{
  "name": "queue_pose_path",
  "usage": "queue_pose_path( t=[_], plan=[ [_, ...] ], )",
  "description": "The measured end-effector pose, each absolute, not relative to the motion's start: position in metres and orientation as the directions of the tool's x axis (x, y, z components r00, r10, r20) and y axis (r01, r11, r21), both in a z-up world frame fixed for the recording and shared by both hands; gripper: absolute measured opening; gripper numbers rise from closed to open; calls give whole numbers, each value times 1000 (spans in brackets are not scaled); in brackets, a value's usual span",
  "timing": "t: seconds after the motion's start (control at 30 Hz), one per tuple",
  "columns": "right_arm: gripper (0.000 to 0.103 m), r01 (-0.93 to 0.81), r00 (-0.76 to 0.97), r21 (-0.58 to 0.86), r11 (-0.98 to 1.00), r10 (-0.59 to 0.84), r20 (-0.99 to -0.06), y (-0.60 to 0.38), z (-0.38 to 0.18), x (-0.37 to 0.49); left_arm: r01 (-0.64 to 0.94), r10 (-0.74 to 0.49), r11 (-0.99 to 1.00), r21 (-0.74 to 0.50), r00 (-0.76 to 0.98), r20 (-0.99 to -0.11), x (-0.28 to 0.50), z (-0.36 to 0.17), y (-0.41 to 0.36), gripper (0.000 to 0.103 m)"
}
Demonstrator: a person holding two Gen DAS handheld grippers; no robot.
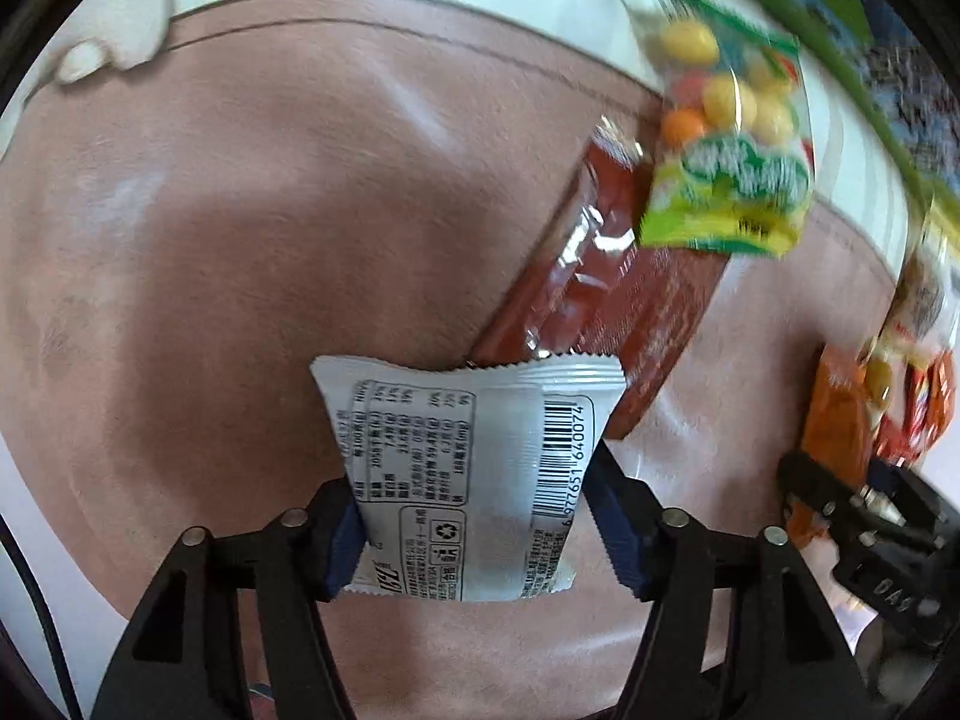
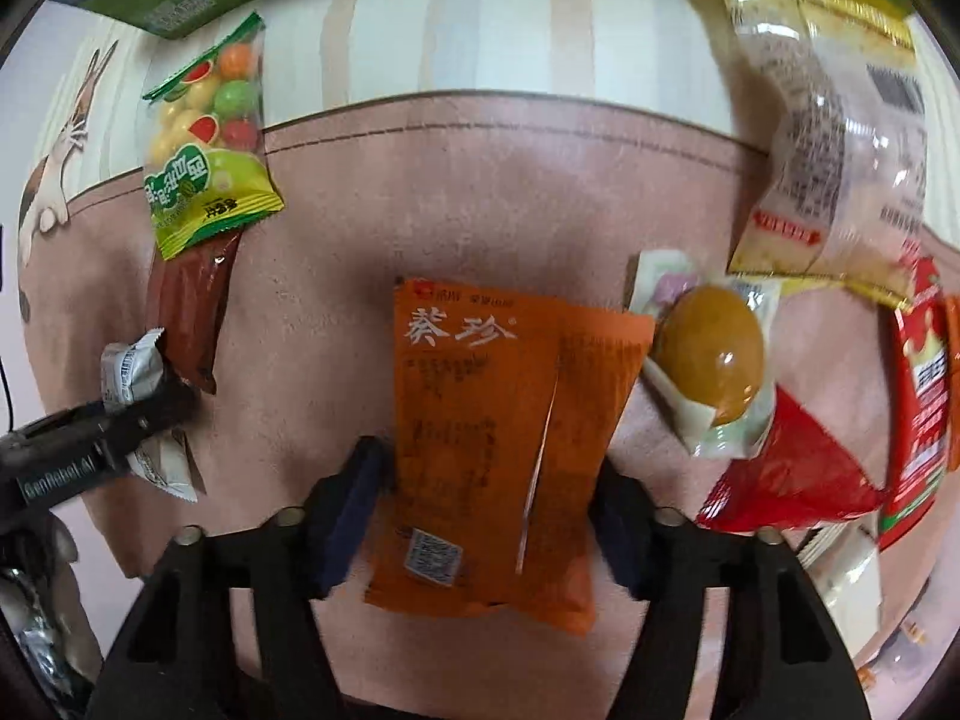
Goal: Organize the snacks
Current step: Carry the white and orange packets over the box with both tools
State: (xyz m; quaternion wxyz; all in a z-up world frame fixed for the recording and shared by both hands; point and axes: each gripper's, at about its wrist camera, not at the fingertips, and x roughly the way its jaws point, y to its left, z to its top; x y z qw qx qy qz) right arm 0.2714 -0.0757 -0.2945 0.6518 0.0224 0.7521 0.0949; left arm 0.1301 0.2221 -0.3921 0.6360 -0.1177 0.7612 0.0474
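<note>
Fingers of your left gripper [image 1: 474, 516] pinch the silver-white packet [image 1: 468, 474]; your right gripper [image 2: 486, 510] pinches the orange packet [image 2: 498, 450], both above the tabletop [image 2: 480, 180]. Set each down beside similar snacks, not overlapping.

Snack layout on the mat

Candy bag [image 2: 207, 156] sits far left with the sausage pack [image 2: 191, 318] just below it, partly overlapped. Egg pack [image 2: 708, 354] is off to the right, resting on the triangular packet [image 2: 792, 468], clear bag [image 2: 834, 156] behind them.
</note>
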Motion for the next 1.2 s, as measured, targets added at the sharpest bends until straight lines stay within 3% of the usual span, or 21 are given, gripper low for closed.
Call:
queue_pose_path(
  t=[0.17, 0.2, 0.27, 0.7, 0.93, 1.2],
  plan=[
    [76, -54, -147, 180, 982, 171, -974, -77, -298, 271, -205, -78, 978, -44, -165, -983, 114, -397, 204, 66],
    [75, -48, -140, 178, 983, 170, -976, -79, -298, 271, -209, -70, 977, -36, -161, -985, 116, -393, 201, 59],
    [62, -64, -125, 147, 987, 138, -983, -90, -301, 281, -213, -52, 977, -19, -150, -987, 124, -387, 198, 50],
    [56, -32, -84, 223, 974, 220, -972, -116, -281, 273, -252, -88, 966, -57, -114, -990, 122, -341, 183, 47],
    [56, -30, -16, 300, 953, 300, -954, -127, -239, 287, -214, -138, 968, -130, -23, -990, 122, -276, 163, 47],
    [56, -56, 126, 376, 925, 380, -916, -144, -147, 315, -150, -231, 957, -249, 129, -964, 176, -198, 144, 47]
  ],
)
